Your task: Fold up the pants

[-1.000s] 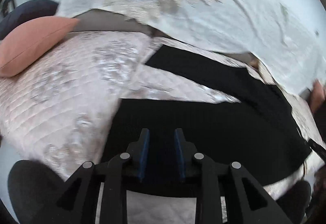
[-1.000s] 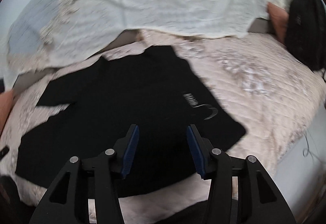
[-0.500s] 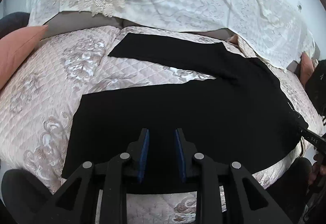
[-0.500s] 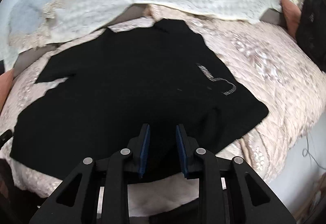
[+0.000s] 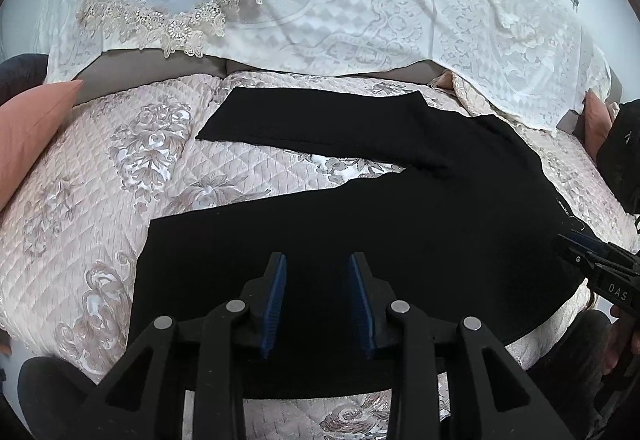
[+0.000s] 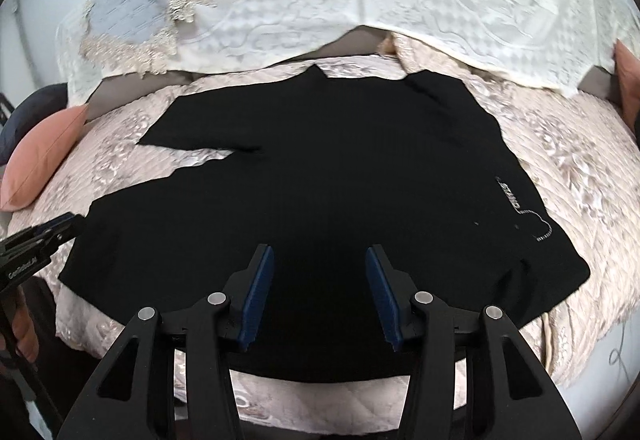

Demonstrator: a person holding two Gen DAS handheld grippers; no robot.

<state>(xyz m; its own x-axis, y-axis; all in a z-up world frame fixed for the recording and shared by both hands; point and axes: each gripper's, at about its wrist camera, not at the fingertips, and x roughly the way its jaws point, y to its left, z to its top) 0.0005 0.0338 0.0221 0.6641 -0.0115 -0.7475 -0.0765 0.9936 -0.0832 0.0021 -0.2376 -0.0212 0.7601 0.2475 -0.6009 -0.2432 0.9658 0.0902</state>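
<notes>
A: Pants (image 5: pixel 400 224) first, quick. What do they look like?

B: Black, laid flat on the quilted bed cover (image 5: pixel 120 168), legs spread in a V toward the pink cushion (image 5: pixel 32 124). Far leg runs up near the white lace spread (image 5: pixel 400 8). Small white lettering and a dotted pocket line by the waist end (image 6: pixel 524 208). Waist sits on the right side, hems on the left.

A: Tools?

B: Left tool (image 5: pixel 318 304) hangs over the near leg, blue pads apart and opening, nothing pinched between them. Right tool (image 6: pixel 320 292) is over the seat area, pads wide and opening too, no cloth between them.

A: Either touching the fabric?

B: Can't tell contact; the tips hover against black cloth.

A: What differs from a second ago?

B: Left view was blurred and tilted then, now sharp and level, both legs fully in frame. Right tool had pinched narrower half a second back, now spread again. Pants look the same, no new fold.

A: Anything else?

B: A dark bundle (image 5: pixel 620 156) at the bed's right edge.
</notes>
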